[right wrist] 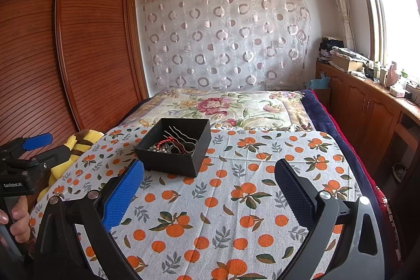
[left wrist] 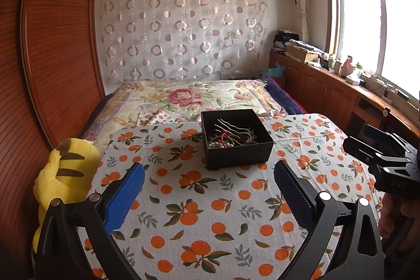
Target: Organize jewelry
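A black open box (left wrist: 237,151) stands on the orange-print cloth; it also shows in the right wrist view (right wrist: 170,160). Inside lie jewelry pieces (left wrist: 231,137): silver wavy hairpins, a red cord, pearl beads and chains, also seen in the right wrist view (right wrist: 174,143). My left gripper (left wrist: 208,175) is open and empty, short of the box. My right gripper (right wrist: 208,172) is open and empty, to the right of and short of the box. Each gripper shows at the edge of the other's view: the right one (left wrist: 380,148), the left one (right wrist: 31,146).
The table with the orange-print cloth (left wrist: 199,214) stands against a bed with a floral quilt (left wrist: 189,96). A yellow striped plush toy (left wrist: 65,175) sits at the table's left edge. A wooden wardrobe (left wrist: 52,43) is left, and low cabinets (left wrist: 328,88) run under the window at right.
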Available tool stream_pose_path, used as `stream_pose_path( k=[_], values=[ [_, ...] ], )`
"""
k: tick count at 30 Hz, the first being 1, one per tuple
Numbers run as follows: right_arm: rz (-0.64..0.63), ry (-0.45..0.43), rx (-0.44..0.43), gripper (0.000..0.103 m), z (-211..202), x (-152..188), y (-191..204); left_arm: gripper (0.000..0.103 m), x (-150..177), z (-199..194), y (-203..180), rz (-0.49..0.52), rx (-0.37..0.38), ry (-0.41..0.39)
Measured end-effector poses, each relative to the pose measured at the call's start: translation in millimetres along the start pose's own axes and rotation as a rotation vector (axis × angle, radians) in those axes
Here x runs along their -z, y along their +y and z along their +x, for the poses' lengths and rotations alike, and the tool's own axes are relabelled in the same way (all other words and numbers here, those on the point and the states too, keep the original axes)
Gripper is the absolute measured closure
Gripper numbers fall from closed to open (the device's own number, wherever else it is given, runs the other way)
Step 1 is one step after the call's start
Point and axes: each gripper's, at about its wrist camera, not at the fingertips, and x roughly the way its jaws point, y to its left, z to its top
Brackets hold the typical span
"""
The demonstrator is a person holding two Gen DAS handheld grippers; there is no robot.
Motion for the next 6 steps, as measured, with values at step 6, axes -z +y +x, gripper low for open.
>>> stream_pose_path(
  k=[6],
  values=[
    [0.0,0.0,0.001,0.003,0.1,0.2,-0.2,0.008,0.2,-1.0,-0.7,-0.001,0.001,-0.001]
  ],
)
